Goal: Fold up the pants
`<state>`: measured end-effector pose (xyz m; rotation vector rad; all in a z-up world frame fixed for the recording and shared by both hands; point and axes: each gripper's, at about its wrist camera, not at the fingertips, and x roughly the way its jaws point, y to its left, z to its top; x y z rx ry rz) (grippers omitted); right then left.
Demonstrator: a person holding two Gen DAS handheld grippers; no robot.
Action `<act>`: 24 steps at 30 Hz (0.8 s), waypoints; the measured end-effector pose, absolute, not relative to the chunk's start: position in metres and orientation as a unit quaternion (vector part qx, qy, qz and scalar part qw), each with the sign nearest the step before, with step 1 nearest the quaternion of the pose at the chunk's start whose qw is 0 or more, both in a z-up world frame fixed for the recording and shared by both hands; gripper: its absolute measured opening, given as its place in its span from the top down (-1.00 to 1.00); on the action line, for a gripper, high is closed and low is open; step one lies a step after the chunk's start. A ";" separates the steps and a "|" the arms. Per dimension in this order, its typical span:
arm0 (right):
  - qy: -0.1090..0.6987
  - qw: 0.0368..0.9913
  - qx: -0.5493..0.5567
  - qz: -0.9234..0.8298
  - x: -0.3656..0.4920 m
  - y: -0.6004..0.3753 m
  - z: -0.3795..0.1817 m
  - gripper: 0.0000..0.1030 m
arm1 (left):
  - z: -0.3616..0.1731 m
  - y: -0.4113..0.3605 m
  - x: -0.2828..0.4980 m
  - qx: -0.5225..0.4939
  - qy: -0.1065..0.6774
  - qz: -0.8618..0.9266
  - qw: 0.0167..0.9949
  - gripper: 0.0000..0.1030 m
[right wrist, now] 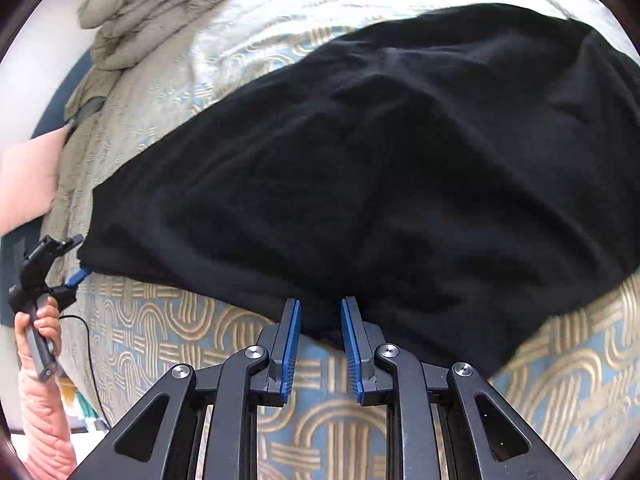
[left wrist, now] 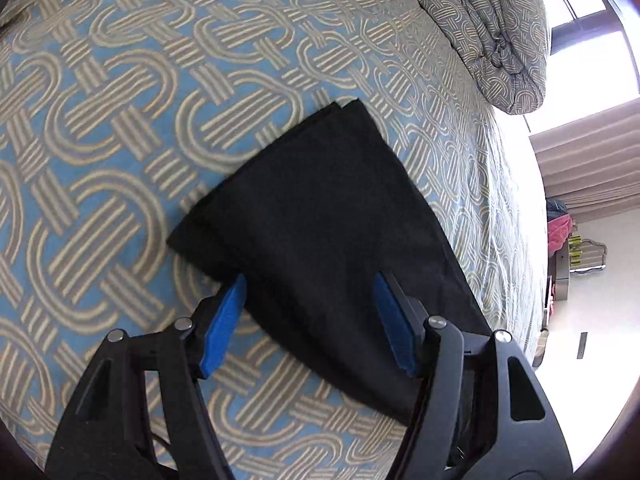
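Black pants [right wrist: 380,168] lie on patterned bedspread [right wrist: 168,340].

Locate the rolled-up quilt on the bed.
In the left wrist view the quilt lies top right on the bed, beyond the pants, near the window.

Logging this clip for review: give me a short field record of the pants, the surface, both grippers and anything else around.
garment: black pants, lying on the bed, partly folded
surface: patterned bedspread, blue with beige loops
left gripper: jaws wide apart over one end of the pants, pads not pressing
right gripper: jaws narrowly apart at the near edge of the pants, no clear pinch
left hand: holds the left gripper's handle, pink sleeve
other: bundled duvet at the bed's far end; curtain by a bright window
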<state>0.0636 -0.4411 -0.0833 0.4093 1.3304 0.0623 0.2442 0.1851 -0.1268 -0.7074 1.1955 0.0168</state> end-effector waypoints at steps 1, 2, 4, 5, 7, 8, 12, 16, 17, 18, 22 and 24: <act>0.616 0.767 0.178 0.014 0.064 -0.437 -0.078 0.59 | -0.127 0.185 0.247 -0.320 0.551 0.006 0.771 -0.24; 0.614 0.771 0.167 0.009 0.066 -0.425 -0.073 0.59 | -0.127 0.184 0.247 -0.313 0.552 0.008 0.772 -0.19; 0.598 0.789 0.142 0.021 0.069 -0.408 -0.057 0.59 | -0.129 0.185 0.245 -0.307 0.553 0.012 0.774 -0.04; 0.590 0.795 0.136 0.035 0.072 -0.398 -0.049 0.58 | -0.128 0.186 0.243 -0.307 0.552 0.008 0.775 -0.02; 0.583 0.800 0.129 0.064 0.083 -0.372 -0.038 0.58 | -0.128 0.193 0.233 -0.319 0.549 0.000 0.772 -0.02; 0.581 0.801 0.123 0.079 0.092 -0.356 -0.035 0.58 | -0.128 0.198 0.228 -0.328 0.549 0.002 0.769 -0.03; 0.575 0.799 0.108 0.142 0.122 -0.303 -0.031 0.57 | -0.129 0.217 0.206 -0.353 0.536 0.022 0.766 -0.13; 0.570 0.789 0.058 0.222 0.150 -0.234 -0.036 0.57 | -0.128 0.216 0.206 -0.341 0.545 0.010 0.766 -0.25; 0.572 0.788 0.046 0.225 0.155 -0.212 -0.042 0.57 | -0.128 0.214 0.207 -0.339 0.548 0.009 0.765 -0.27; 0.572 0.786 0.035 0.231 0.155 -0.198 -0.043 0.57 | -0.128 0.213 0.208 -0.336 0.550 0.009 0.764 -0.31; 0.576 0.776 0.036 0.256 0.159 -0.157 -0.052 0.57 | -0.128 0.206 0.213 -0.329 0.556 -0.001 0.763 -0.55; 0.581 0.774 0.028 0.249 0.156 -0.156 -0.054 0.57 | -0.129 0.204 0.215 -0.326 0.558 -0.001 0.763 -0.59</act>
